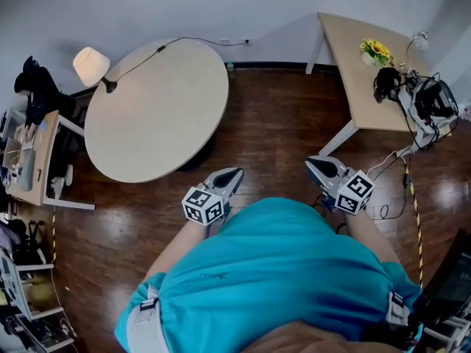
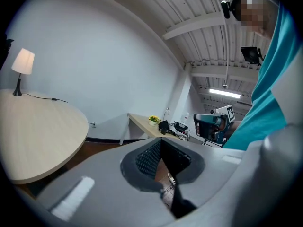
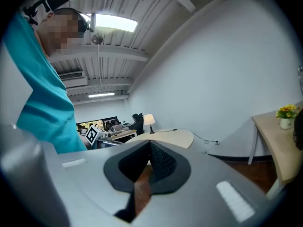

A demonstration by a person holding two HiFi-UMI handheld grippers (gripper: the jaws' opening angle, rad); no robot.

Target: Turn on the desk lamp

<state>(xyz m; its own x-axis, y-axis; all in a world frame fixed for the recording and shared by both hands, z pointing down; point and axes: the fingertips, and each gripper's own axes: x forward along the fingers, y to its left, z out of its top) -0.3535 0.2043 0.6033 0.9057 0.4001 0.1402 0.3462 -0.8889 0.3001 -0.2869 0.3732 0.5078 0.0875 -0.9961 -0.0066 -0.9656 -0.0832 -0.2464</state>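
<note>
Lamp (image 1: 91, 65) on table (image 1: 154, 112), switch indiscernible, left gripper (image 1: 235, 173), right gripper (image 1: 314, 164) clenched, empty.

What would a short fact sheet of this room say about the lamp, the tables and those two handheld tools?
Round table: light wood, by the wall
Desk lamp: upright at its far left edge, untouched
Left gripper: jaws together, empty, above the floor
Right gripper: jaws together, empty
Rectangular table: yellow flowers on it

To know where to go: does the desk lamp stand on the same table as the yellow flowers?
No, the desk lamp stands on the round table, the flowers on the rectangular table.
</note>
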